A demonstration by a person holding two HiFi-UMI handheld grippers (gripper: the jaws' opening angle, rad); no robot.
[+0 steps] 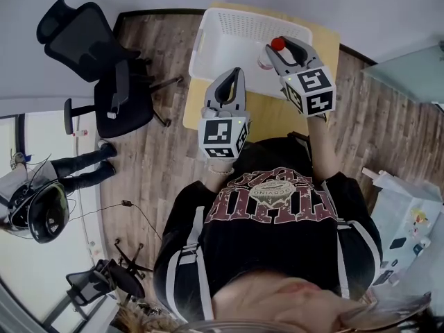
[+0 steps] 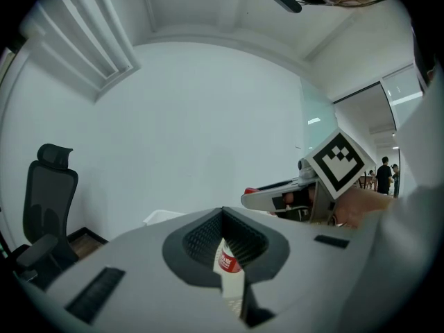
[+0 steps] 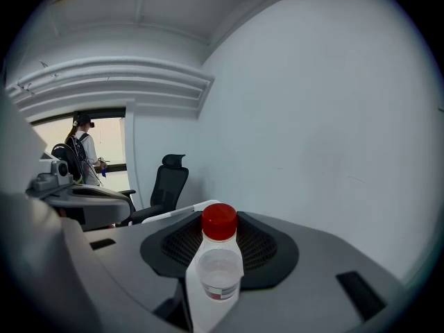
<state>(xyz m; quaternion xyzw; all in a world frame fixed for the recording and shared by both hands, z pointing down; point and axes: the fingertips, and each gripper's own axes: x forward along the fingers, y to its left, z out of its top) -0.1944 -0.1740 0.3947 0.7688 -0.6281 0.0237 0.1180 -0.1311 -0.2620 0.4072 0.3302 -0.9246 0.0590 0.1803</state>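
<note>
Two jaws of our right gripper (image 1: 279, 53) close on the small clear bottle (image 3: 219, 269) over the white basket (image 1: 236, 26); we judge it light and slippery, best gripped mid-body, while our left gripper (image 1: 234, 75) hangs closed and empty.

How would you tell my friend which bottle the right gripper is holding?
Look for the big white basket at the far end of the yellowish table. Just above it, the right gripper pinches a small bottle between its fingers. The bottle is see-through with a bright red cap, which stands out against the white basket and grey fingers.
</note>
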